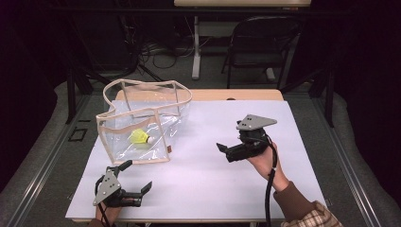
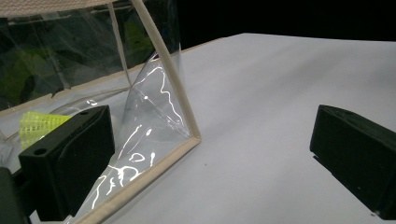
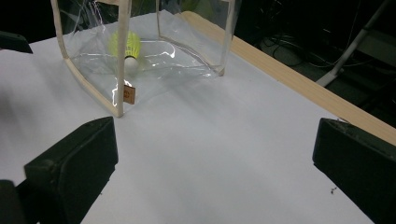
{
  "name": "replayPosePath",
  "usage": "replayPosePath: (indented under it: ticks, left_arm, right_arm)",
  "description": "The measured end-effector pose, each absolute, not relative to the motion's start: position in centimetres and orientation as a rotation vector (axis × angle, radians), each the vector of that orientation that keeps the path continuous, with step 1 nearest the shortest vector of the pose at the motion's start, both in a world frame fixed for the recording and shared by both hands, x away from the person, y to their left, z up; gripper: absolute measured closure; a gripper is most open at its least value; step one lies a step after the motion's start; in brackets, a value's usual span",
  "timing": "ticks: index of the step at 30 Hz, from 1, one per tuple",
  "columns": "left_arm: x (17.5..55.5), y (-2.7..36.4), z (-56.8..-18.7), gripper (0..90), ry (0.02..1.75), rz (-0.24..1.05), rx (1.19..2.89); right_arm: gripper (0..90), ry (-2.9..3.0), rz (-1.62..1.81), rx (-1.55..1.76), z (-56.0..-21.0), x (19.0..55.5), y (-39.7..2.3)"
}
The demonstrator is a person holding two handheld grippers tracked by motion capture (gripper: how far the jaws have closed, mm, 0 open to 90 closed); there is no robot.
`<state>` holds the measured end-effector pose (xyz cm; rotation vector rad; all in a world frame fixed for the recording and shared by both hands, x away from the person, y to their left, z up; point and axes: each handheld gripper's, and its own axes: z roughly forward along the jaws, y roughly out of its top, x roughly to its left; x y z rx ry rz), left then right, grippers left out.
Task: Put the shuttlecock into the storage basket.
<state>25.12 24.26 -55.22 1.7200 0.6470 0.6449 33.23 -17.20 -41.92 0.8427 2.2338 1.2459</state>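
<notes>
A clear plastic bag (image 1: 142, 118) with beige trim stands open-topped on the left of the white sheet (image 1: 213, 179). A yellow shuttlecock (image 1: 139, 137) lies inside it on the bottom. My left gripper (image 1: 136, 177) is open near the front left edge, just in front of the bag's near corner (image 2: 187, 135), nothing between its jaws. The shuttlecock (image 2: 37, 126) shows through the plastic behind the left jaw. My right gripper (image 1: 229, 137) is open at centre right, pointing towards the bag (image 3: 140, 56) and shuttlecock (image 3: 125, 46) from some distance, holding nothing.
A small brown tag (image 3: 129, 94) hangs on the bag's near corner. The wooden table edge (image 1: 236, 94) runs along the far side of the sheet. A folding chair (image 1: 260, 42), a table leg (image 1: 196, 47) and cables stand beyond on the floor.
</notes>
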Motion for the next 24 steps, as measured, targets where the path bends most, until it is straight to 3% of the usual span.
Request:
replayPosePath:
  ticks: [24]
  left_arm:
    - [25.1, 24.3, -55.2, 0.0, 0.647, 0.648, 1.723]
  right_arm:
    - [0.0, 2.138, 1.281, 0.829, -46.0, 28.7, -20.8]
